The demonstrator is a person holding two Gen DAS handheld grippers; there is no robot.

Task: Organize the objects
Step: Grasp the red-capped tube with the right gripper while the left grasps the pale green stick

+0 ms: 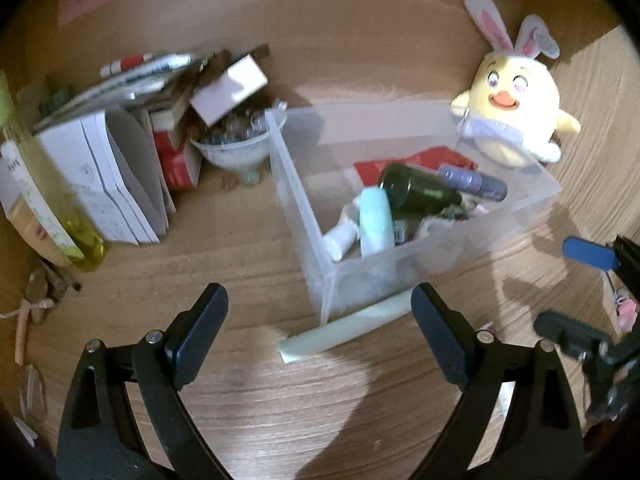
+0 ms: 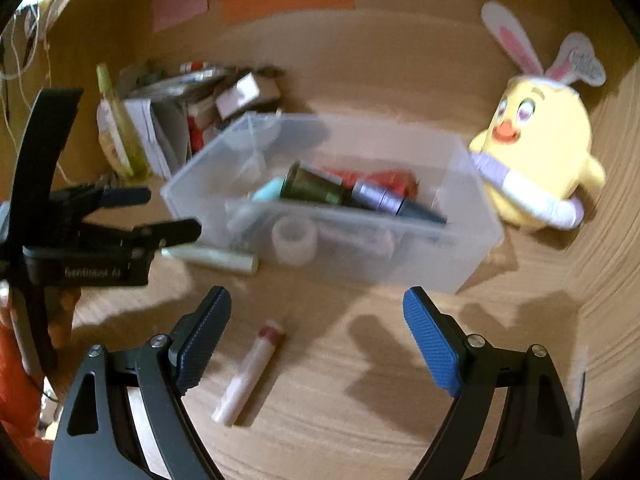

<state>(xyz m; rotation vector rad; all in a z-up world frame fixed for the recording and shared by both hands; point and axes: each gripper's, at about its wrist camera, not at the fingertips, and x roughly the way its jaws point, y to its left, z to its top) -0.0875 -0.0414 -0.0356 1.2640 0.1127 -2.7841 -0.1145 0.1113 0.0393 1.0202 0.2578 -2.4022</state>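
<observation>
The left gripper (image 1: 320,316) hangs over the wooden bench (image 1: 240,400) with its jaws spread wide and nothing between them. A pale green tube (image 1: 348,330) lies flat on the bench just ahead of the jaws, nearer the right one, touching the near corner of the clear plastic bin (image 1: 296,200). Inside the bin lie a dark green bottle (image 1: 416,190), a purple tube (image 1: 472,182) and a light blue item (image 1: 374,220).

The right gripper (image 2: 316,320) is also wide and empty. A pink-capped white tube (image 2: 250,372) lies on the bench between its jaws, nearer the left one. Ahead and right of them sits a yellow plush chick (image 2: 540,152) against the bin's far end.
</observation>
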